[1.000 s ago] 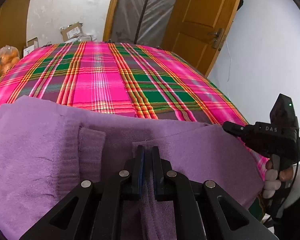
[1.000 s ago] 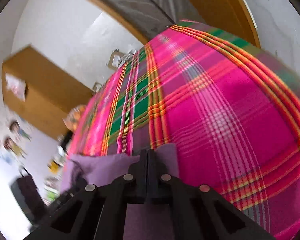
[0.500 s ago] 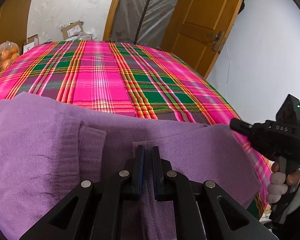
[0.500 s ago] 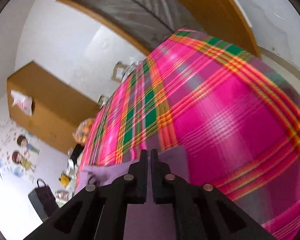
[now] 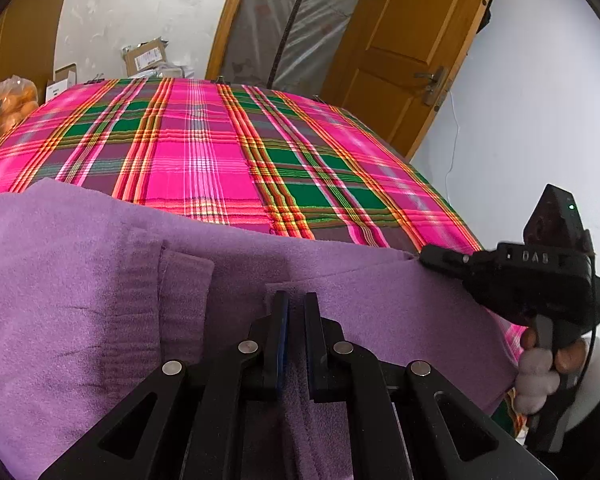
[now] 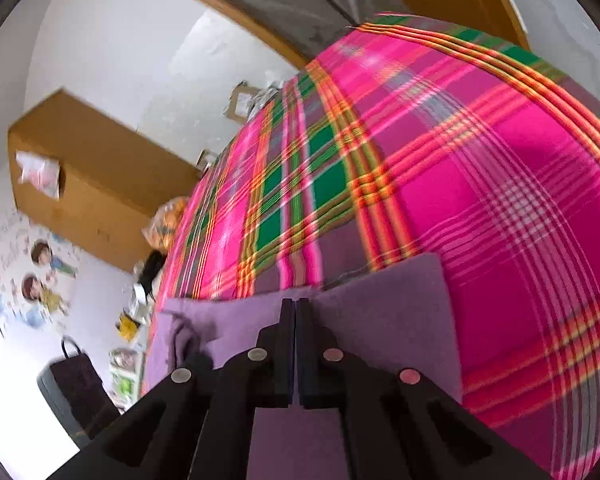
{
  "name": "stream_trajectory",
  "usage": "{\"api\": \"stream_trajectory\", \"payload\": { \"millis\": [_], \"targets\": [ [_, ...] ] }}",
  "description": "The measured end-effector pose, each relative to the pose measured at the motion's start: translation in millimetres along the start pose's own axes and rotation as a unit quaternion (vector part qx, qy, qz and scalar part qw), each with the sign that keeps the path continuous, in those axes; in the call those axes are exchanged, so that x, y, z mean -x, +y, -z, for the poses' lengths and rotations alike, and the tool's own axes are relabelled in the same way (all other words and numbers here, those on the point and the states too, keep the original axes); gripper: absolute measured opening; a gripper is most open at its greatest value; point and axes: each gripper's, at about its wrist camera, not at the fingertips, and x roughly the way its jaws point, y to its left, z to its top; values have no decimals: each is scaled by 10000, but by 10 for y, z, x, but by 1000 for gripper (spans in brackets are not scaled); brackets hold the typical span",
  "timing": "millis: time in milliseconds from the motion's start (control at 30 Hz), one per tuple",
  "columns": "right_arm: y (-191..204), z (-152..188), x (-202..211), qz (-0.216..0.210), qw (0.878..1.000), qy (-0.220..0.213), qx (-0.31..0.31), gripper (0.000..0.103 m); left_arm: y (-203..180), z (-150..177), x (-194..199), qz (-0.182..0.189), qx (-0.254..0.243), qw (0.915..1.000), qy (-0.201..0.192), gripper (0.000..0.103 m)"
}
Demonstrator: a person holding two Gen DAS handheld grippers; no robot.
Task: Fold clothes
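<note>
Left gripper (image 5: 296,300): jaws drawn nearly together, pinching a raised fold of the purple sweater (image 5: 100,288) close to its near edge. Right gripper (image 6: 295,308): jaws fully together, clamped on the sweater's right-hand corner; the left wrist view shows its tip meeting the cloth edge, held in the person's hand (image 5: 540,364). The sweater lies spread across the near end of the plaid bedcover (image 5: 204,152), a ribbed cuff (image 5: 184,280) lying on top to the left, the far stretch of the cover bare. Judgement on handling: thick, fleecy knit, soft and limp, fairly light; it will sag and drape between the two grips, is not slippery, not fragile. Best held at hem, corners or a doubled fold, as now; a single-layer pinch would stretch the knit.
</note>
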Motion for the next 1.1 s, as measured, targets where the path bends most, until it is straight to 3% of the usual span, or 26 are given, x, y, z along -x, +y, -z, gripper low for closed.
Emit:
{"api": "stream_trajectory", "payload": {
  "millis": [100,200,500,767,867,1100],
  "targets": [
    [-138,-62,128,458,9982,-369,-138,0,9,0,4,18,13,10000,0,7],
    [-338,-86,216,292,9975,-497,-403,0,12,1,3,25,13,10000,4,7],
    [-278,-1,384,358,9968,-686,-210,0,52,15,27,94,95,9999,-18,7],
    [-203,462,699,224,9982,-479,288,3,72,241,288,-29,39,10000,-88,7],
    [-267,493,682,182,9986,-469,143,0,75,313,375,-49,3,9999,-91,8],
    [-45,607,830,256,9964,-471,659,4,-58,403,663,80,-311,9988,-375,8]
  ]
}}
